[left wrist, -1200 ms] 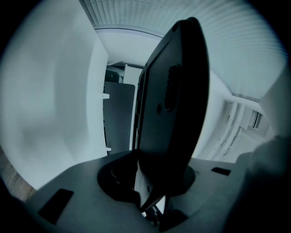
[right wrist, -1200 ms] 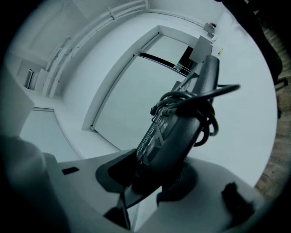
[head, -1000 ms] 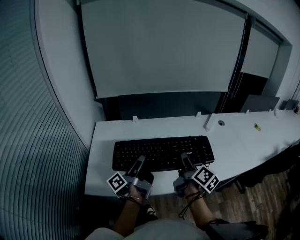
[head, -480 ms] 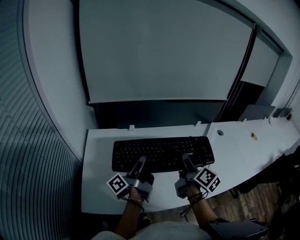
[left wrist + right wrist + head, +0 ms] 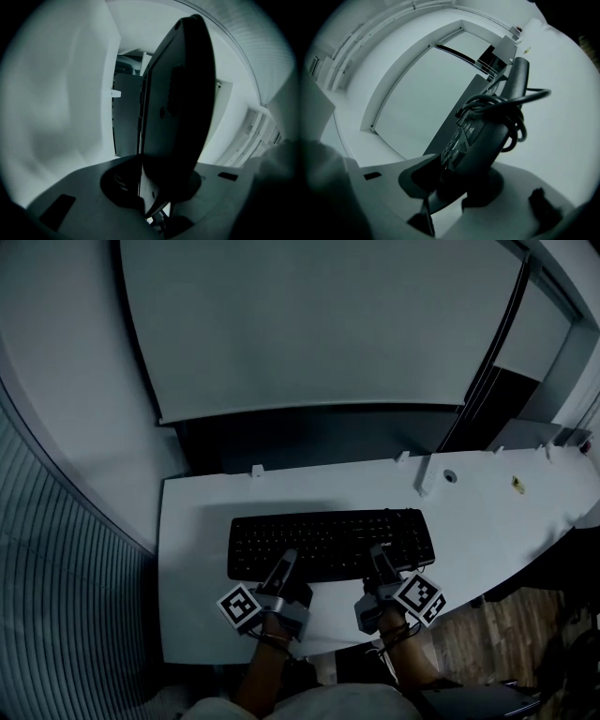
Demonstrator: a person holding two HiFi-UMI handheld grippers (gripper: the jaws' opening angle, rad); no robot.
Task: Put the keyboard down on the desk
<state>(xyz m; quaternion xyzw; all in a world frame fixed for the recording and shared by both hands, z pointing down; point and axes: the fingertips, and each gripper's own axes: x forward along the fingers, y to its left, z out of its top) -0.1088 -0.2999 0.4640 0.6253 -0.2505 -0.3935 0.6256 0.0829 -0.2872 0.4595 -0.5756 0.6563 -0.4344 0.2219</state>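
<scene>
A black keyboard (image 5: 330, 545) lies flat over the white desk (image 5: 192, 521), its long side parallel to the desk's front edge. My left gripper (image 5: 284, 564) is shut on the left part of its near edge, and my right gripper (image 5: 380, 561) on the right part. In the left gripper view the keyboard (image 5: 180, 93) stands edge-on between the jaws of the left gripper (image 5: 159, 168). The right gripper (image 5: 459, 173) clamps the keyboard (image 5: 478, 136), which carries a coiled cable (image 5: 506, 105). Whether the keyboard rests on the desk I cannot tell.
A large pale screen (image 5: 319, 324) hangs on the wall behind the desk. A small white post (image 5: 424, 486), a round cable hole (image 5: 451, 476) and a yellow sticker (image 5: 517, 482) are on the desk's right. Blinds (image 5: 56, 596) stand at the left, wooden floor (image 5: 497, 634) at the lower right.
The head view has swung, so desk and wall sit differently in frame. Both grippers keep their hold on the keyboard's near edge, and the keyboard has hardly shifted over the desk.
</scene>
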